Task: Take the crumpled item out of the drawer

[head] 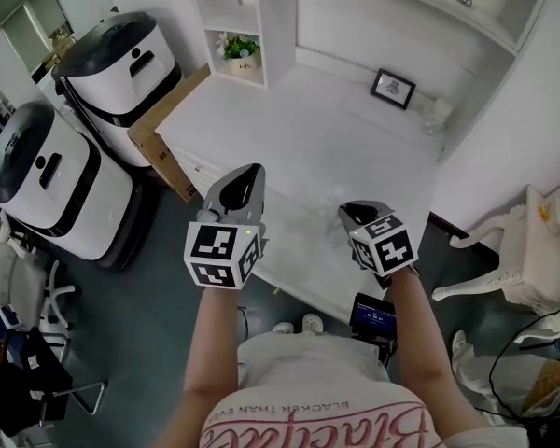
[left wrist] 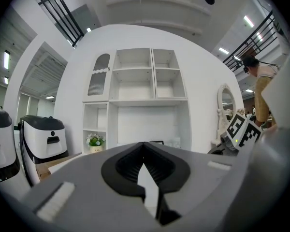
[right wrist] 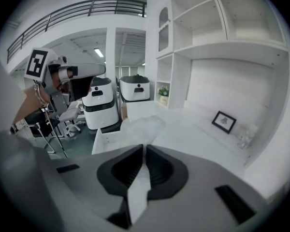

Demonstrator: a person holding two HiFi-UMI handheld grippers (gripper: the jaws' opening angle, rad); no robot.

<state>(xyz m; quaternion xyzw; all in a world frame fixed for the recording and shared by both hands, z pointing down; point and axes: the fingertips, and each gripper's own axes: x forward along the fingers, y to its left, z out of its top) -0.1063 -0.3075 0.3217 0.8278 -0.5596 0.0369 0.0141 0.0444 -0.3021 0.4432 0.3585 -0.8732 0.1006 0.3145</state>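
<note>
Upside down on the person's white shirt [head: 329,395], small capitals read "BLACKER THAN EVER". The larger red script beneath is cut off. The flower pot [head: 246,64] label is too small to read.

— What sort of place was it?
— A lab hall staged as a home corner: a white built-in desk [head: 317,129] under a white open shelf unit [left wrist: 135,83], with a small potted green plant [head: 242,49] and a black-framed picture [head: 393,88].
— Why not a real home?
— Bulky white machines with black lids [head: 121,63] stood alongside, below a black-railed upper gallery [right wrist: 87,6] and long ceiling strip lights [left wrist: 250,21]
</note>
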